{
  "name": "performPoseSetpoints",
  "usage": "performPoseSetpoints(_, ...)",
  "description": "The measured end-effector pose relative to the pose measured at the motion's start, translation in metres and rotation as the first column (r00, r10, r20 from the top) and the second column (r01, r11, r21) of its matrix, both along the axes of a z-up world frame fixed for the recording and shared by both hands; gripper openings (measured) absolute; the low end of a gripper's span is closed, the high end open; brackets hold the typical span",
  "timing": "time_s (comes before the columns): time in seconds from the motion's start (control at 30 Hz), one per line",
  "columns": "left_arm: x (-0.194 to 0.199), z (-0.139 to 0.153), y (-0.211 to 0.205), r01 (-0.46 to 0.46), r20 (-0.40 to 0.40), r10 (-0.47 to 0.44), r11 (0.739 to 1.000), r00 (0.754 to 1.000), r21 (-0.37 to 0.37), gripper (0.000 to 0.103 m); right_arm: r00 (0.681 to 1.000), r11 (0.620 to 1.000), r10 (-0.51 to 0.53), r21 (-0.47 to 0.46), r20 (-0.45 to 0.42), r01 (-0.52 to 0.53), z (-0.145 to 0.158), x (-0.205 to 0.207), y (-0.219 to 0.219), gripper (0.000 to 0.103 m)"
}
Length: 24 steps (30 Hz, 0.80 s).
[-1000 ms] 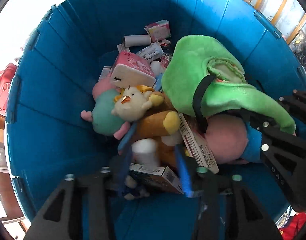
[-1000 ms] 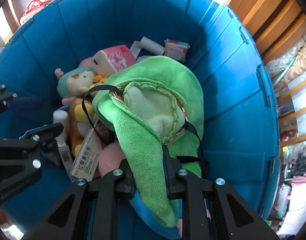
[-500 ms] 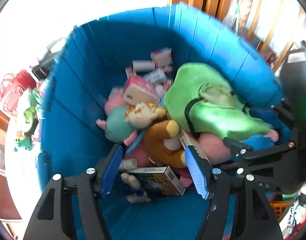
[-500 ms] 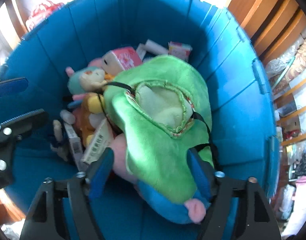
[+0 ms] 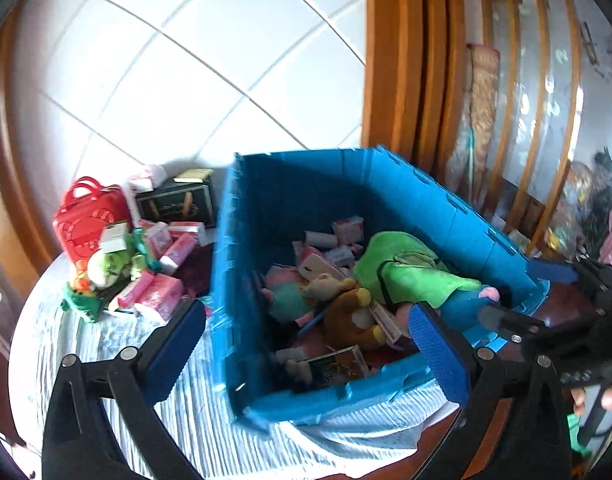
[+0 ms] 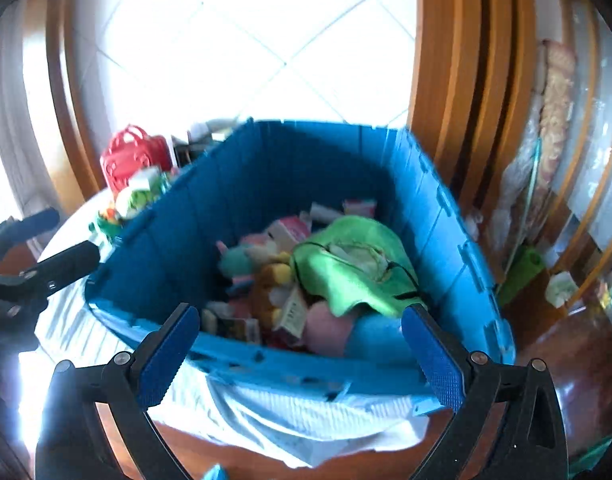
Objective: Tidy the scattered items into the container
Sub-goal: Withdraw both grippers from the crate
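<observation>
The left gripper (image 5: 306, 344) has its blue-padded fingers (image 5: 437, 356) spread wide with nothing between them; its jaws have just been opening. The right gripper (image 6: 302, 348) stands the same way, fingers (image 6: 433, 356) far apart and empty, its jaws also just opened. Both hang above the near rim of the blue container (image 5: 234, 280), angled down into it.

Inside the container lies a green plush (image 6: 345, 268) with a black strap, draped over a pink and blue soft toy (image 6: 329, 328). Beside it sit a brown bear (image 5: 349, 316), a teal and pink doll (image 5: 286, 296), a pink box (image 6: 290, 228) and several small cartons, one lying flat against the near wall.

The container rests on a striped cloth (image 5: 202, 420) that covers the table and hangs over its near edge. Towards the table's far left edge, outside the container, a heap of items is left: a red toy case (image 5: 86, 220), a green and white plush (image 5: 106, 264), pink tissue packs (image 5: 158, 296) and a dark box (image 5: 178, 204). A tiled floor lies beyond the table, and wooden furniture stands to the right.
</observation>
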<state>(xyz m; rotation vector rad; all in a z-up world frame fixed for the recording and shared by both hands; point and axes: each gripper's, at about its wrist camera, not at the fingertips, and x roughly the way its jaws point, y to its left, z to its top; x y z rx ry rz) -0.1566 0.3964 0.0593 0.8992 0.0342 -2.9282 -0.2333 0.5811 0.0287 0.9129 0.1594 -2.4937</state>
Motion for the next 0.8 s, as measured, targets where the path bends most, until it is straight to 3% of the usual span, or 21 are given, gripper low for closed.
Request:
performPoseSetpoints(0.1, 0.019, 0.005, -0.007, -0.027, -0.025, 0.027, 1.000, 0.999, 0.005, 0.103, 1.000, 0.998, 0.005, -0.065, -0.023, -0.007, 0.008, 0.026, 0.002, 0.103)
performPoseSetpoints(0.23, 0.039, 0.008, -0.013, -0.049, -0.046, 0.049, 0.999, 0.998, 0.000, 0.103, 0.998, 0.996, -0.029, -0.082, -0.054, 0.024, 0.015, 0.051, 0.003, 0.103)
performPoseSetpoints(0.43, 0.058, 0.007, -0.017, -0.037, -0.044, 0.038, 0.999, 0.998, 0.022, 0.103, 0.996, 0.997, -0.040, -0.075, -0.077, 0.034, 0.016, 0.068, -0.002, 0.103)
performPoseSetpoints(0.57, 0.063, 0.005, -0.014, -0.088, -0.043, 0.087, 0.996, 0.995, -0.021, 0.103, 0.996, 0.994, -0.028, -0.103, -0.080, 0.019, 0.016, 0.078, -0.001, 0.103)
performPoseSetpoints(0.8, 0.070, 0.004, -0.013, -0.095, -0.043, 0.094, 0.995, 0.995, -0.026, 0.103, 0.996, 0.994, -0.037, -0.101, -0.076, 0.029, 0.014, 0.081, -0.001, 0.103)
